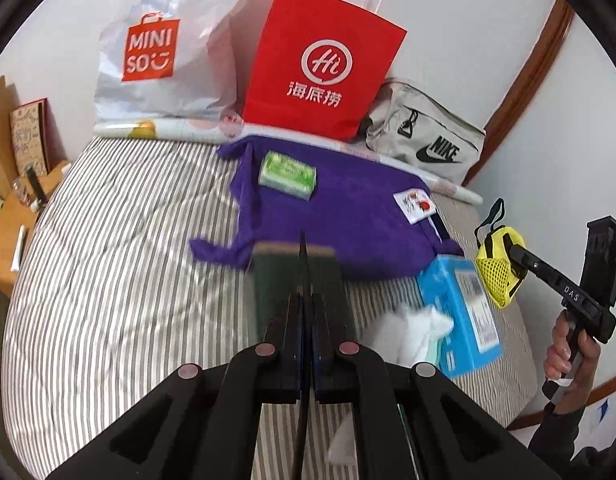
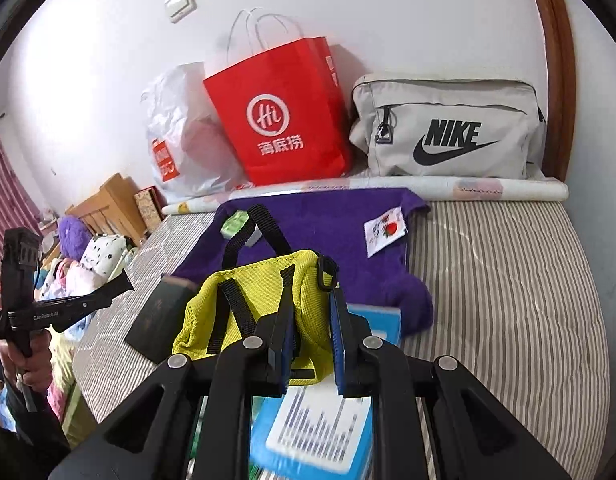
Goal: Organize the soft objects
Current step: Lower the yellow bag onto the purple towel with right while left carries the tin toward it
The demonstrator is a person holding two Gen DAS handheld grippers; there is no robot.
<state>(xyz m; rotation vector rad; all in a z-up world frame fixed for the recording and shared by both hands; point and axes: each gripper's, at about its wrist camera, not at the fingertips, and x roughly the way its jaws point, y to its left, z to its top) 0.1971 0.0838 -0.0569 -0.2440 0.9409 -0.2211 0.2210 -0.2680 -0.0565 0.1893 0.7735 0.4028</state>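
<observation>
My right gripper (image 2: 310, 304) is shut on a yellow mesh pouch (image 2: 259, 304) with black straps, held above a blue tissue pack (image 2: 320, 432). The pouch (image 1: 498, 268) and right gripper also show at the right of the left wrist view. My left gripper (image 1: 303, 256) is shut, its fingers pressed together over a dark green book (image 1: 291, 276); in the right wrist view the book (image 2: 159, 316) lies flat on the bed, apart from the left gripper (image 2: 125, 284). A purple towel (image 1: 340, 212) lies on the striped bed (image 1: 115, 248), with a green tissue packet (image 1: 287, 174) on it.
Against the wall stand a white Miniso bag (image 1: 159, 48), a red paper bag (image 1: 320, 64) and a grey Nike bag (image 1: 424, 136). A wooden desk (image 1: 11, 216) is at the left. Plush toys (image 2: 87, 256) lie beyond the bed's far side.
</observation>
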